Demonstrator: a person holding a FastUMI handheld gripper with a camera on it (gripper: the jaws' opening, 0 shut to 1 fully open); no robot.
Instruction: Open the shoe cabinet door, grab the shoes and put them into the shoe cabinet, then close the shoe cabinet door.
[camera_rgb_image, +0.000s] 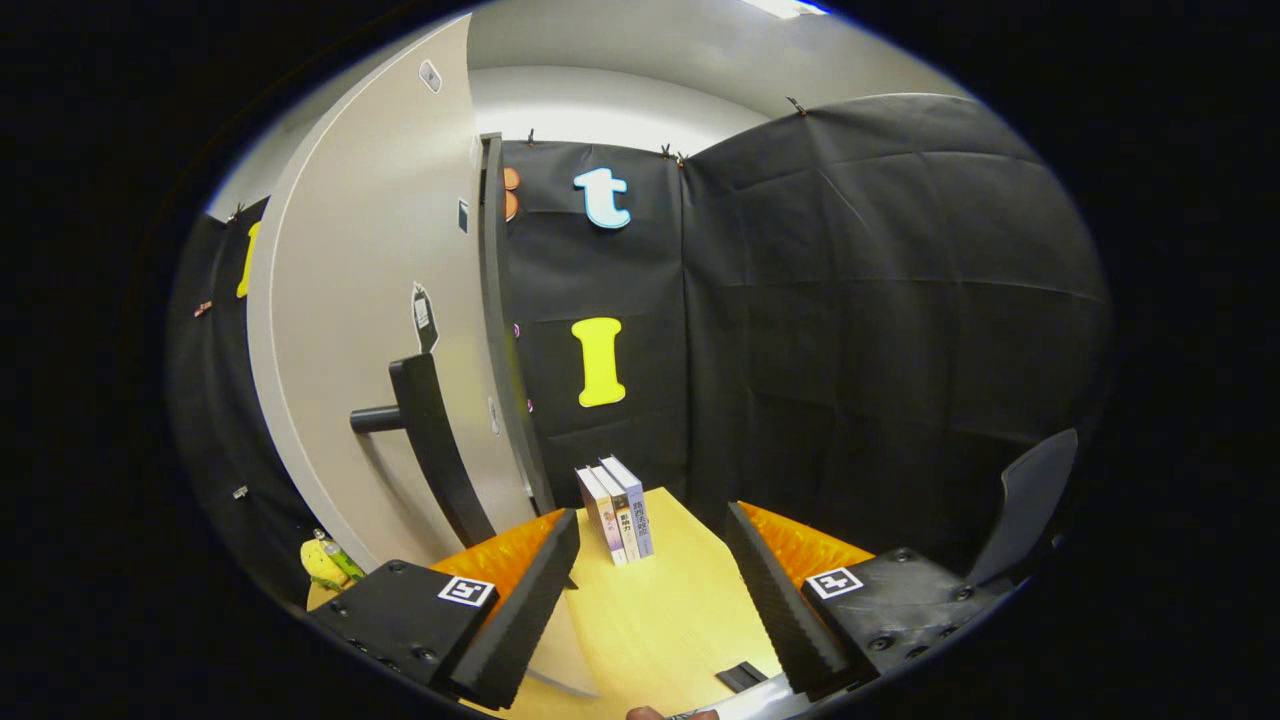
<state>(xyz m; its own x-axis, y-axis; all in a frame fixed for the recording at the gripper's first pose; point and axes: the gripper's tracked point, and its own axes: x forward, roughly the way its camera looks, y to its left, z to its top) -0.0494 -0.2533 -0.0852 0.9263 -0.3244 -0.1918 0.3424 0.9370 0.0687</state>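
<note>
Matt grey cabinet door with matt black handle; pale wood-grain table; ribbed black tongs pads.

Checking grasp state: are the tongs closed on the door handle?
No. The tongs stand open and empty, with the black handle off beside the left finger, not between them.

Grey cabinet door ajar; black handle

cabinet door hiding the cabinet's inside, book spine text unreadably small, yellow object partly hidden
</note>
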